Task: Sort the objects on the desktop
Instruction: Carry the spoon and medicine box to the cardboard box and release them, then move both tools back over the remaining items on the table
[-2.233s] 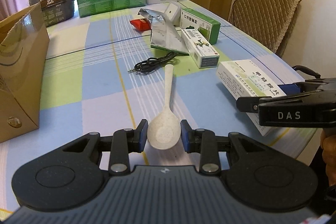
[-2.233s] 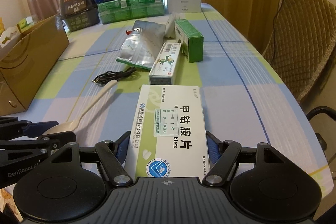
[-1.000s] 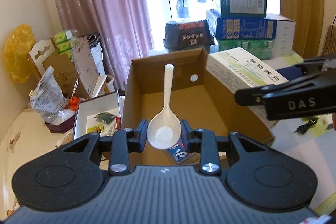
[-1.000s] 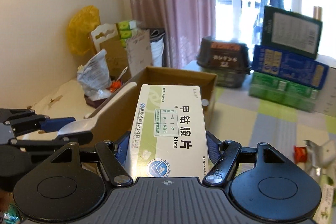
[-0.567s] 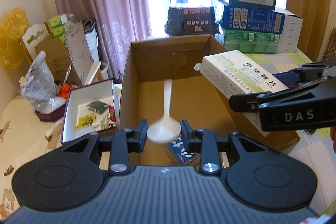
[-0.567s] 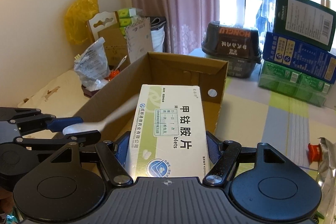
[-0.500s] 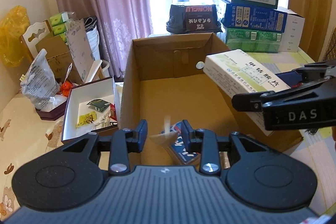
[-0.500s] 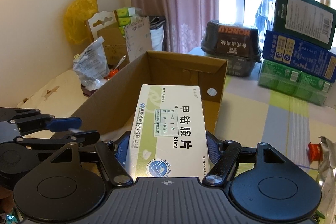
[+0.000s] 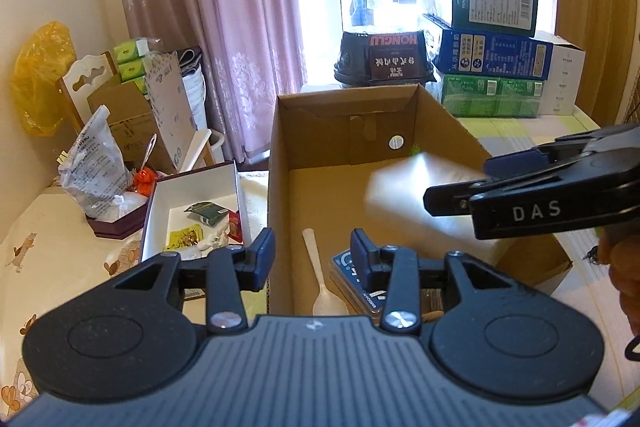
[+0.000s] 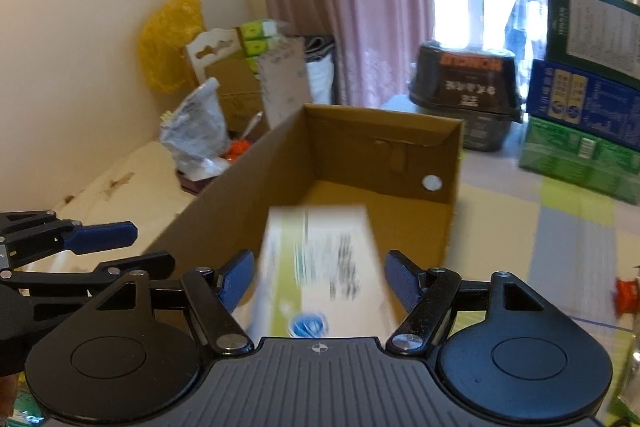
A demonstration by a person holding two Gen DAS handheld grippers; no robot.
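An open cardboard box (image 9: 280, 187) (image 10: 384, 151) fills the middle of both views. The white spoon (image 9: 320, 283) lies loose on its floor beside a dark blue pack (image 9: 344, 267). My left gripper (image 9: 312, 251) (image 10: 152, 247) hangs open over the box's near end with nothing between its fingers. My right gripper (image 10: 320, 275) (image 9: 456, 187) is open above the box's right side. The white-and-green medicine box (image 10: 320, 259) (image 9: 404, 187) is a blurred shape between and below its spread fingers, not touching either pad.
Stacked blue and green cartons (image 9: 492, 55) and a black tub (image 9: 384, 59) stand behind the box on the checked tablecloth (image 10: 560, 219). Left of the table lie a white open tray (image 9: 192, 187), a plastic bag (image 9: 92, 163) and a yellow bag (image 9: 40, 83).
The left gripper opened and the spoon dropped into the cardboard box. Just now the right gripper opened too, and the medicine box is falling from it toward the box.
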